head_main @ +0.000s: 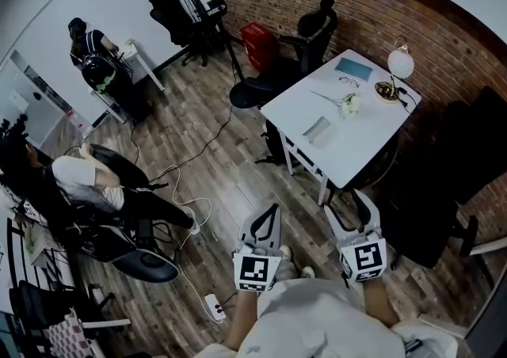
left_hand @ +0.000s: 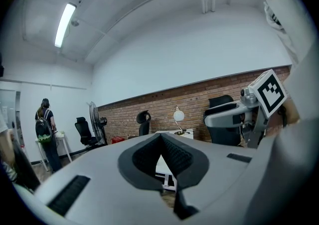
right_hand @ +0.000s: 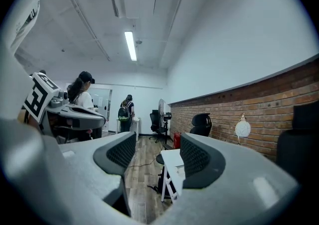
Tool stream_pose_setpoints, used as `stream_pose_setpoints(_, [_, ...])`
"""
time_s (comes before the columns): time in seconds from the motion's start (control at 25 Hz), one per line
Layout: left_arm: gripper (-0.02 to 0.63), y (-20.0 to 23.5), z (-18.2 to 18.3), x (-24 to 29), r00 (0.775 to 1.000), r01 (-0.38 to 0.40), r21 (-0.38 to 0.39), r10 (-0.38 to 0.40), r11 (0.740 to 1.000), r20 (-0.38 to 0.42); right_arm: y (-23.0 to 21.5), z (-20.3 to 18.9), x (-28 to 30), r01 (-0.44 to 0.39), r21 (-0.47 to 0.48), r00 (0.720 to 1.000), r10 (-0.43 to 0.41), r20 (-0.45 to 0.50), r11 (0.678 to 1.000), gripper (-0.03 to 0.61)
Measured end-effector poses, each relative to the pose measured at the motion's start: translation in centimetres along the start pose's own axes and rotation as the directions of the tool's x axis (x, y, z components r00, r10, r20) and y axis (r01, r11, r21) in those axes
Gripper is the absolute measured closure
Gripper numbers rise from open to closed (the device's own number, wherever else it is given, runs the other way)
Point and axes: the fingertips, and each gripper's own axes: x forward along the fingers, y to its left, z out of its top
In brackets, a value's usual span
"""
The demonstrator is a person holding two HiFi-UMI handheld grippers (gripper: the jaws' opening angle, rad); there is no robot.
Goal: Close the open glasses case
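Standing back from the white counter (head_main: 366,136), both claws well apart from it. Holding the left claw (left_hand: 160,137) pinched together on nothing and the right claw (right_hand: 157,155) spread wide, empty. Spotting the grey glasses case (head_main: 317,128) near the counter's middle, close to white flowers (head_main: 348,103).
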Motion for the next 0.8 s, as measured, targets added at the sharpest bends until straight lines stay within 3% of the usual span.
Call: stream_pose_setpoints(0.8, [0.611,7.7,-1.4,8.0,0.999,0.051,0.002,-0.051,0.999,-0.014,-2.0,-0.5,10.4,0.059,0.019,0.998,-0.059,-0.026,0.998,0.298])
